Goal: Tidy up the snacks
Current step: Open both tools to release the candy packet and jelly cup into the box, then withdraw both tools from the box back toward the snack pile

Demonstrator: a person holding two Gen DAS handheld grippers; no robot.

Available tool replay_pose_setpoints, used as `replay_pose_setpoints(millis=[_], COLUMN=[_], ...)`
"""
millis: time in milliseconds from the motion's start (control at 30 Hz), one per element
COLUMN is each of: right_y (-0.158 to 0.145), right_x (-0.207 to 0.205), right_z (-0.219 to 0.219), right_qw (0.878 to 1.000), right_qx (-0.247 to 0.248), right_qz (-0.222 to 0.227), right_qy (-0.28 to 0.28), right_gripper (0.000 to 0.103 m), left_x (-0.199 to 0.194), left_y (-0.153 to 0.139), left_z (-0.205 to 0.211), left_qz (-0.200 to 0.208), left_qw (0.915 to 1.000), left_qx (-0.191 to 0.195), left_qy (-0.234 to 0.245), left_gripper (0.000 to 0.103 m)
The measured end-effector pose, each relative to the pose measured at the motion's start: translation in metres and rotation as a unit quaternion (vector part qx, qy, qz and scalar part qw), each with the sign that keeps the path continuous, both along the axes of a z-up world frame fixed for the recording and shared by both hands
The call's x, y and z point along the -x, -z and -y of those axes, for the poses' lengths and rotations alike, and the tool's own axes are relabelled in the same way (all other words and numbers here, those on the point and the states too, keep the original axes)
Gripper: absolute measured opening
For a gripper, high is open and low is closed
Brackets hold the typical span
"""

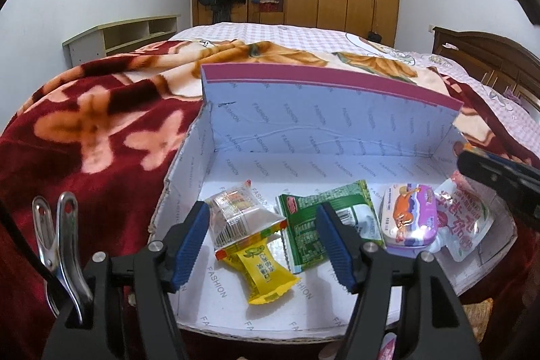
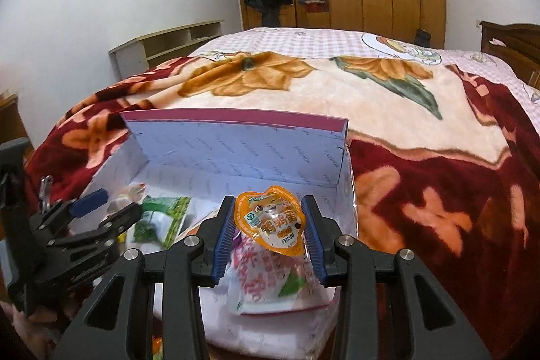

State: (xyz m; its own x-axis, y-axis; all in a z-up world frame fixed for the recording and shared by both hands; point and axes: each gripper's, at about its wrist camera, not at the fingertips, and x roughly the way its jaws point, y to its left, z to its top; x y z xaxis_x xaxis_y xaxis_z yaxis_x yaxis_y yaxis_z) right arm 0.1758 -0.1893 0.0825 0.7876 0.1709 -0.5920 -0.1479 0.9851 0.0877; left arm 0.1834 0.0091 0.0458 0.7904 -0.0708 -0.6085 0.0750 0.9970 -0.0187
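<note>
Five snacks boxed, a sixth on its way in

Nearest in the right wrist view, the right tongs (image 2: pixel 269 237) are pinching an orange egg pouch (image 2: pixel 270 221) upright between their blue pads, directly above the box's right end; held by its sides like that, it can likely be dropped straight in. Just beneath it inside the box (image 1: pixel 337 130) lies the pink-and-white pouch (image 1: pixel 464 220). The left tongs (image 1: pixel 261 242) are spread and hold nothing, hovering over the box's left half, probably ready to nudge or fetch. Below them, on the box floor, a clear-topped yellow packet (image 1: pixel 248 233) lies at the left, a green sachet (image 1: pixel 324 221) beside it toward the middle, then a purple tin (image 1: pixel 410 216) touching the pink-and-white pouch. All sit in one row along the box's near side, leaving the far side free for more. The lid stands up at the far edge, keeping the opening clear. Under and beyond the box spreads the red floral blanket (image 1: pixel 84 130) on the bed.
</note>
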Motion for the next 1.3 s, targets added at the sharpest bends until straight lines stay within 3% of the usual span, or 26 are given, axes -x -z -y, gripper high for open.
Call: replay_pose_setpoints(millis=[467, 600, 700, 1000, 1200, 1300], right_y=[0.018, 0.017, 0.013, -0.007, -0.011, -0.013], right_x=[-0.014, -0.013, -0.009, 0.018, 0.049, 0.061], right_z=[0.006, 0.006, 0.003, -0.004, -0.004, -0.001], right_qw=[1.0, 1.0, 1.0, 0.999, 0.999, 0.999], right_qx=[-0.013, -0.022, -0.024, -0.03, -0.034, -0.043], right_qz=[-0.021, -0.018, -0.011, 0.013, 0.023, 0.027], right_qy=[0.011, 0.005, 0.0, -0.011, -0.014, -0.013], right_gripper=[0.041, 0.055, 0.058, 0.06, 0.06, 0.06], left_x=[0.0, 0.0, 0.0, 0.0, 0.011, 0.021], left_y=[0.0, 0.0, 0.0, -0.001, -0.014, -0.023], left_z=[0.0, 0.0, 0.0, 0.0, -0.013, -0.018], left_qz=[0.001, 0.001, 0.001, -0.001, -0.011, -0.005], left_qw=[1.0, 1.0, 1.0, 1.0, 0.9989, 0.9988], left_qx=[-0.001, -0.001, -0.001, 0.002, 0.046, 0.049], left_qy=[0.0, 0.0, 0.0, -0.002, 0.002, -0.003], left_gripper=[0.07, 0.07, 0.07, 0.07, 0.07, 0.07])
